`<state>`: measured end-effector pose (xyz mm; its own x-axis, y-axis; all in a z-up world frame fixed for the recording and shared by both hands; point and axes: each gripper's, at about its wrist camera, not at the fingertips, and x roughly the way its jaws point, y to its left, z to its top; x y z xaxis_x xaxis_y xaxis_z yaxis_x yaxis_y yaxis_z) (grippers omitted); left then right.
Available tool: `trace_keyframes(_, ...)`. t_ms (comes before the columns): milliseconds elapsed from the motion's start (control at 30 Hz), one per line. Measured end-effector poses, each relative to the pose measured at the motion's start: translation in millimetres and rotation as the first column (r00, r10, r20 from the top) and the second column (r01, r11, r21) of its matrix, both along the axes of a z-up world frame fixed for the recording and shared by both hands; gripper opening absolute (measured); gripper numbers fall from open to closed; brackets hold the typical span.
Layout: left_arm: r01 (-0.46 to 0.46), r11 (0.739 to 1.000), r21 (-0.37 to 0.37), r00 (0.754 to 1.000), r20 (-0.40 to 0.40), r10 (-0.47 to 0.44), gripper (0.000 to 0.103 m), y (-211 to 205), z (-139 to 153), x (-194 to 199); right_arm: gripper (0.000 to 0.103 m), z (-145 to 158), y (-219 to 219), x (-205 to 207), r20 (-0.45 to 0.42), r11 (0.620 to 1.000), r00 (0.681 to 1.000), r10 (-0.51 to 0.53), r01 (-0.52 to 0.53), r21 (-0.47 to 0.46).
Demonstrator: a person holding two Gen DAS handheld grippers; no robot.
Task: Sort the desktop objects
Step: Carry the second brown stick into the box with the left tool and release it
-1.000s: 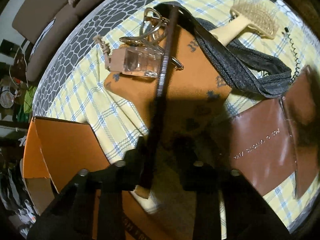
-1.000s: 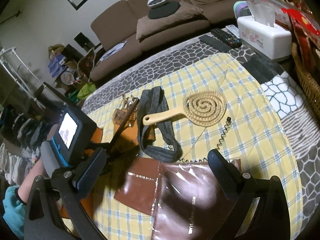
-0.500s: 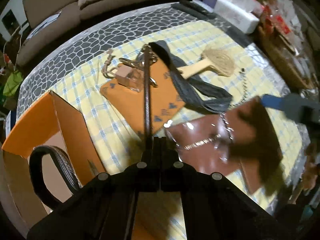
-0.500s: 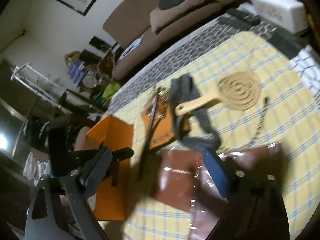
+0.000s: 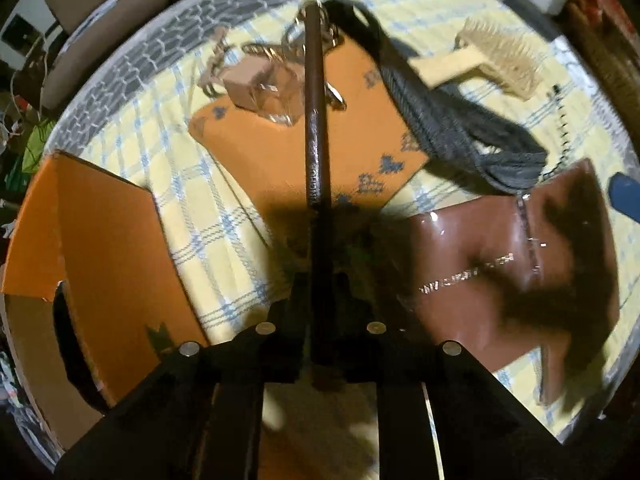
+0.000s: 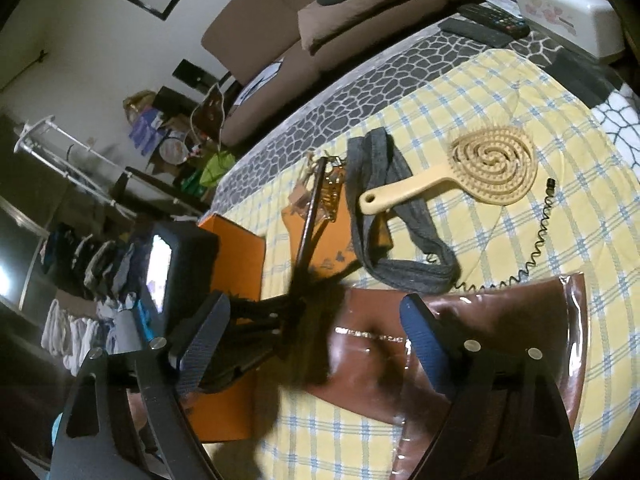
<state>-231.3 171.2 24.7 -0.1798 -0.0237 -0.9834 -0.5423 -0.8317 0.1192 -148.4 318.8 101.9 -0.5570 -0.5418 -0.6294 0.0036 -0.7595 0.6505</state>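
My left gripper (image 5: 320, 296) is shut on one end of a dark brown leather strap (image 5: 316, 128). The strap runs forward over an orange cloth pouch (image 5: 280, 160) to metal rings and a clear keychain block (image 5: 260, 88); it also shows in the right wrist view (image 6: 310, 224). My right gripper (image 6: 316, 320) is open and empty above a glossy brown packet (image 6: 460, 328). An orange box (image 5: 100, 240) stands at the left with a dark band inside. A cream spiral hairbrush (image 6: 480, 164) lies on a grey headband (image 6: 384, 208). A black coiled cord (image 6: 536, 240) lies beside them.
All lies on a yellow checked cloth (image 6: 520, 92) over a grey pebble-pattern table cover (image 6: 360, 80). A white tissue box (image 6: 568, 8) and remote controls (image 6: 492, 24) sit at the far edge. A brown sofa (image 6: 320, 32) stands beyond. The left gripper's body with a lit screen (image 6: 172, 272) is at the right gripper's left.
My left gripper has closed on the strap's end and lifted it over the pouch, shifting toward the orange box. My right gripper has swung about above the brown packet, still open.
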Motion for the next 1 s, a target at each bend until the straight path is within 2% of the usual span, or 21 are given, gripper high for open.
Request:
trace_keyframes(100,-0.024,1.000,0.018,1.000,0.012,0.023,0.017,-0.7,-3.8,-5.2,0.089,-0.7,2.4,-0.9,0.005,1.000,1.000,-0.001,0.001,0.000)
trace_keyframes(133,-0.038,0.998,0.043,0.999,0.024,0.037,0.028,-2.3,-2.3,-6.5,0.089,0.0,2.9,-0.3,0.004,1.000,1.000,-0.002,0.002,0.000)
trace_keyframes(200,-0.064,0.994,0.094,0.997,0.035,0.061,0.042,-6.1,1.9,-7.2,0.089,1.2,3.8,0.2,0.001,1.000,1.000,-0.004,0.004,0.001)
trace_keyframes(233,-0.059,0.993,0.100,0.998,0.024,0.057,0.042,-6.4,3.5,-6.3,0.089,1.8,4.6,0.7,-0.001,1.000,1.000,-0.005,0.005,0.001)
trace_keyframes(267,-0.046,0.995,0.091,0.999,0.014,0.045,0.042,-5.4,3.0,-5.3,0.089,2.1,4.8,0.3,-0.002,1.000,1.000,-0.006,0.006,0.001)
trace_keyframes(300,-0.032,0.997,0.071,0.999,0.008,0.031,0.033,-4.0,0.7,-4.4,0.089,2.6,5.2,0.6,-0.004,1.000,1.000,-0.007,0.007,0.001)
trace_keyframes(333,-0.019,0.998,0.053,1.000,0.007,0.019,0.012,-2.9,-2.7,-3.9,0.089,2.9,5.1,1.6,-0.004,1.000,1.000,-0.008,0.008,0.001)
trace_keyframes(367,-0.015,0.998,0.053,1.000,0.006,0.015,0.011,-2.9,-3.8,-3.9,0.089,2.8,5.1,2.0,-0.004,1.000,1.000,-0.008,0.008,0.000)
trace_keyframes(467,-0.010,0.998,0.068,0.999,-0.039,0.013,0.011,-5.8,4.3,-2.0,0.089,3.5,4.2,2.2,-0.006,1.000,1.000,-0.003,0.003,0.003)
trace_keyframes(633,-0.019,0.977,0.213,0.996,-0.080,0.037,0.011,-22.5,38.2,9.7,0.085,2.0,1.8,1.1,-0.007,1.000,1.000,0.001,-0.002,-0.029)
trace_keyframes(800,-0.038,0.934,0.356,0.994,-0.082,0.072,0.011,-38.6,65.0,46.3,0.069,-5.3,-11.2,-2.9,0.009,0.996,1.000,0.029,-0.028,-0.086)
trace_keyframes(900,-0.062,0.911,0.408,0.994,-0.059,0.094,0.011,-40.1,63.9,56.2,0.067,-19.7,-26.2,-7.1,0.066,0.995,0.996,0.061,-0.055,-0.086)
trace_keyframes(1000,-0.086,0.883,0.462,0.993,-0.035,0.114,0.011,-49.0,64.6,71.0,0.056,-37.2,-39.9,-10.2,0.116,0.988,0.989,0.091,-0.076,-0.134)
